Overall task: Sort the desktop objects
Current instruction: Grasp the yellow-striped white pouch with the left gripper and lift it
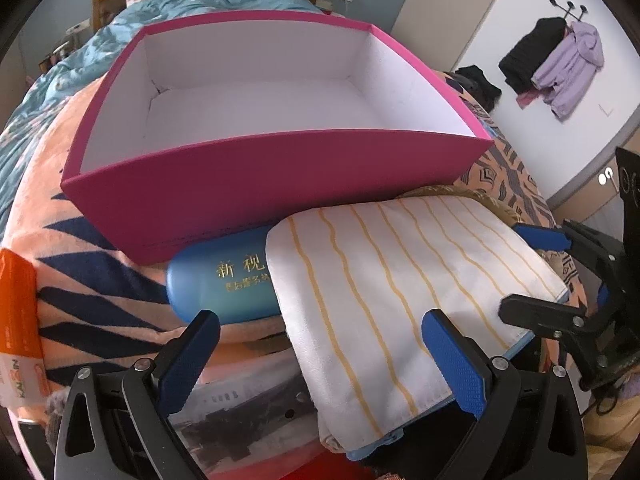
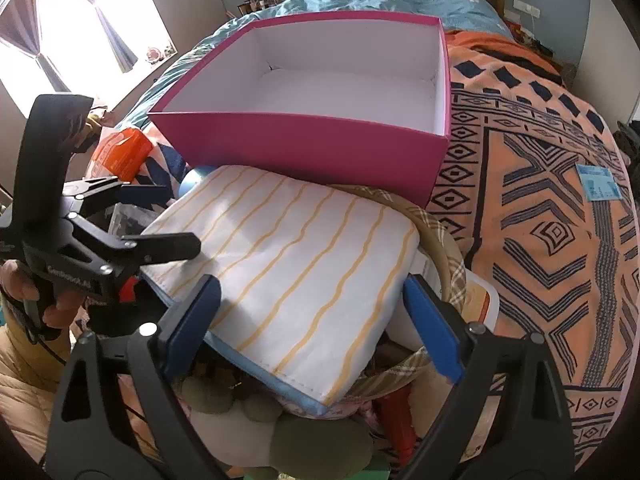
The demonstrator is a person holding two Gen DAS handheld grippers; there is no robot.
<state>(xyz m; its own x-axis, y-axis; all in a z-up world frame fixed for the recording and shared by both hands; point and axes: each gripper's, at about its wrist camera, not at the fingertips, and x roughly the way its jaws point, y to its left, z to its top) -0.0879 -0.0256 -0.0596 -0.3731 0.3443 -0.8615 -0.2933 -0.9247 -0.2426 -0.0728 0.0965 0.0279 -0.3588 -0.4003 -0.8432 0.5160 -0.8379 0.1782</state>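
Presently catalogued: striped pouch (image 1: 392,280), white with yellow wavy lines and a blue zip edge, laid atop a heap of clutter just before the empty pink box (image 1: 276,184), presumably its destination. Left claw (image 1: 328,364) and right claw (image 2: 316,328) are both held wide open, one at each end, nothing gripped. Blue case (image 1: 216,288) is lettered in gold "新视"; orange packet (image 1: 16,320) is marked "KAI…", the rest unreadable.

My left gripper (image 1: 320,354): black frame, triangular cutouts, silver screws, blue textured finger pads (image 1: 452,360). My right gripper (image 2: 312,328): same black frame, silver screws, smooth blue pads (image 2: 432,324). Pale yellow puffer sleeve (image 2: 20,368) on my left arm; black cable beside it.
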